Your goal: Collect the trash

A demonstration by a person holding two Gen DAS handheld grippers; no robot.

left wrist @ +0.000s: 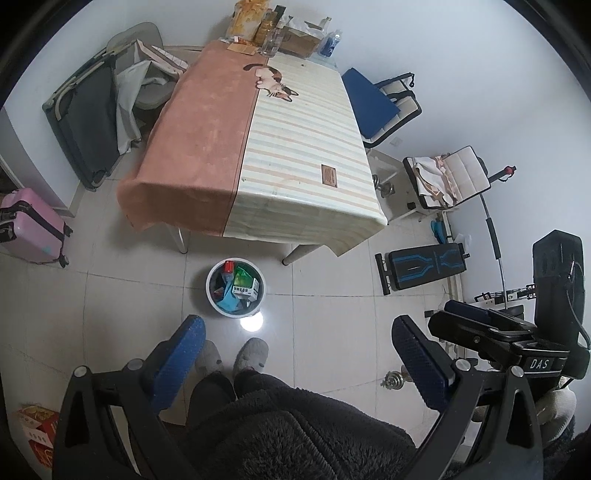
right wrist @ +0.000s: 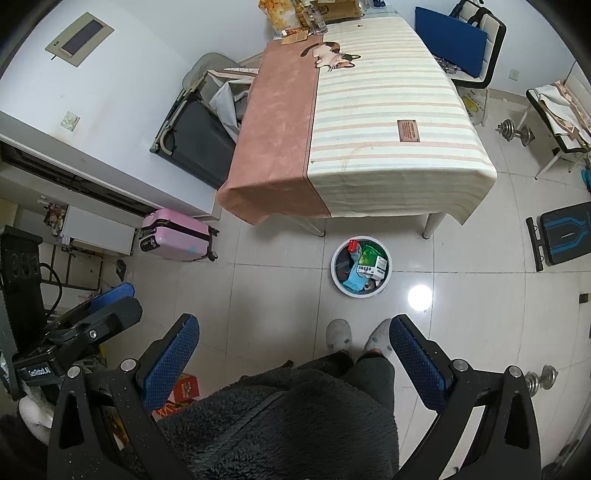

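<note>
A round white trash bin point(left wrist: 213, 295) stands on the floor tiles in front of the table; it holds several cartons and wrappers, among them a green-and-white box point(left wrist: 245, 288). The bin also shows in the right wrist view point(right wrist: 338, 275). My left gripper point(left wrist: 297, 325) is open and empty, held high above the floor, nearer to me than the bin. My right gripper point(right wrist: 293, 325) is open and empty at a similar height. The right gripper also shows at the right edge of the left wrist view point(left wrist: 480, 325).
A table point(left wrist: 295, 155) with a pink and striped cloth stands behind the bin, boxes and bottles point(left wrist: 273, 33) at its far end. A pink suitcase point(left wrist: 29, 225), chairs point(left wrist: 384, 107), a weight bench point(left wrist: 424, 267), dumbbells point(right wrist: 515, 131) and a red carton point(right wrist: 186, 387) surround it. My slippered feet point(left wrist: 251, 354) are below.
</note>
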